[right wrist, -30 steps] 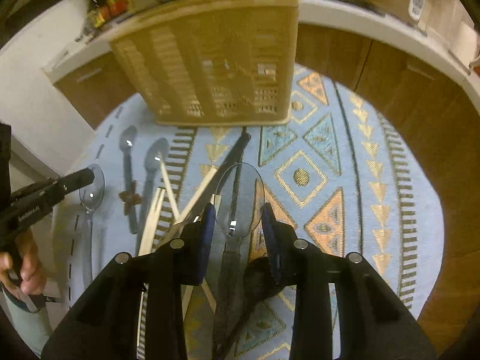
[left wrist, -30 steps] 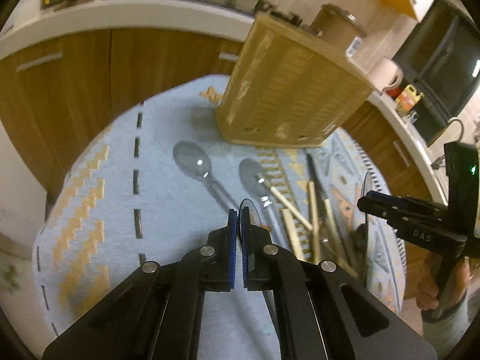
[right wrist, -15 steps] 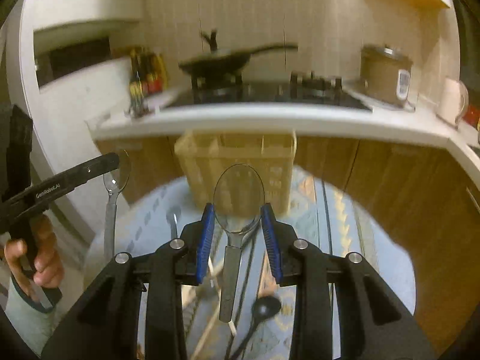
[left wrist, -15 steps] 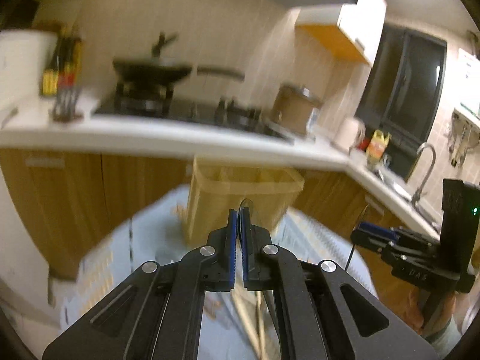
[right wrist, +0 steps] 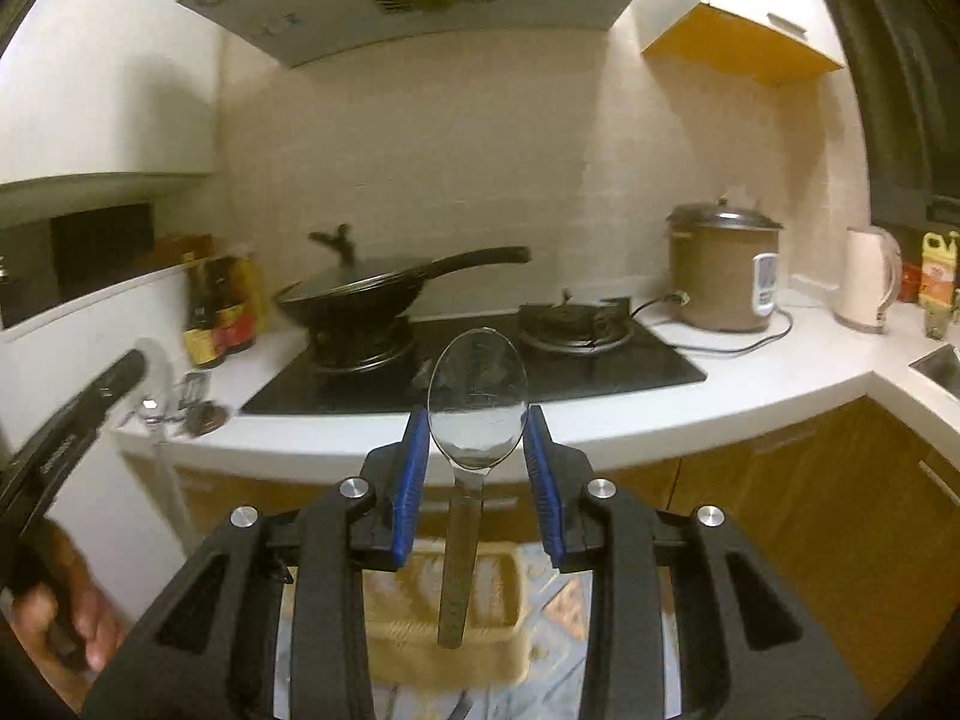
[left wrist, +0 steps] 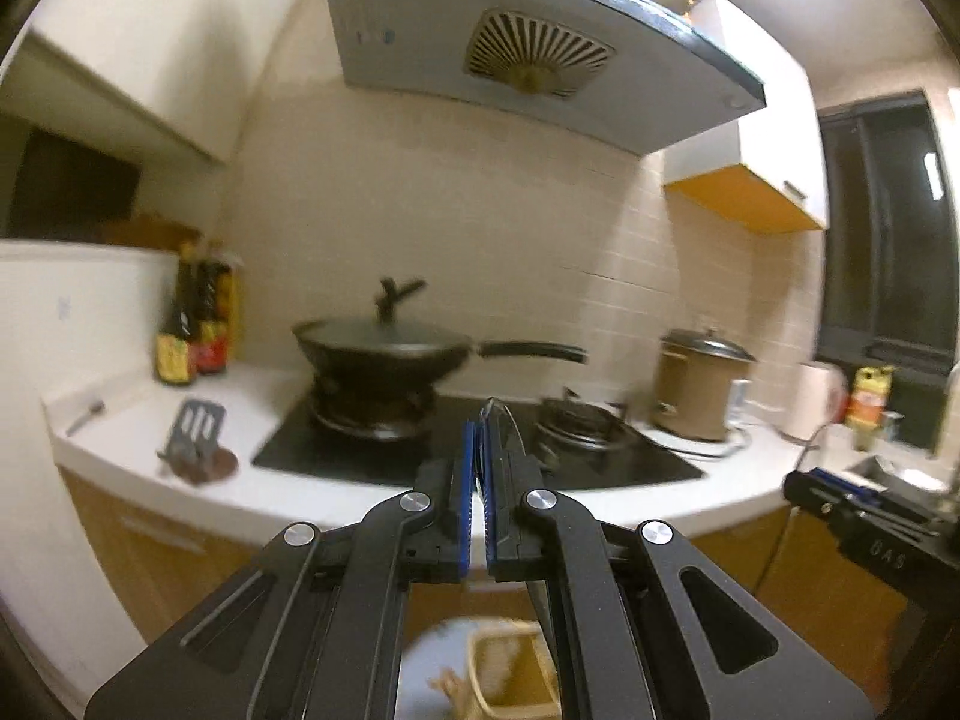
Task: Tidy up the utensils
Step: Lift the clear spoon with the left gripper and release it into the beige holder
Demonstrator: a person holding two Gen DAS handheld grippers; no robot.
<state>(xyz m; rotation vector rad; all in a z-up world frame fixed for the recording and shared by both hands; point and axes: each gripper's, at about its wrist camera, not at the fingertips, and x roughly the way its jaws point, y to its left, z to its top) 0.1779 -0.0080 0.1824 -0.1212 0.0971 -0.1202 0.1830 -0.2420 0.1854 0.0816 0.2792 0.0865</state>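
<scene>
A: Status? Both grippers up at counter level, pointing at the stove.

B: Right gripper [right wrist: 478, 438]: fingers clamped on the bowl edges of a clear plastic spoon [right wrist: 477, 396], handle hanging down over the yellow basket [right wrist: 510, 624] below. Left gripper [left wrist: 478, 468]: fingers closed all the way on a second clear spoon [left wrist: 501, 426], edge-on, thin pinch. Basket sits low in both views, on the patterned rug [right wrist: 564, 600].

A: Risks?

B: Right grip is on a smooth curved bowl, so it could pivot or pop out if swung fast. Left spoon is held by a sliver; a twist would probably shed it. Drop from this height means a bounce off the basket rim onto the rug. Handle must enter the basket first, or it snags the slatted wall.

A: Room?

B: Kitchen, dim warm light. White desk [right wrist: 750, 390] with black hob, wok [right wrist: 360, 294], rice cooker [right wrist: 723, 267], kettle, sauce bottles. Left view is blurry at the bottom, so basket contents unclear.
</scene>
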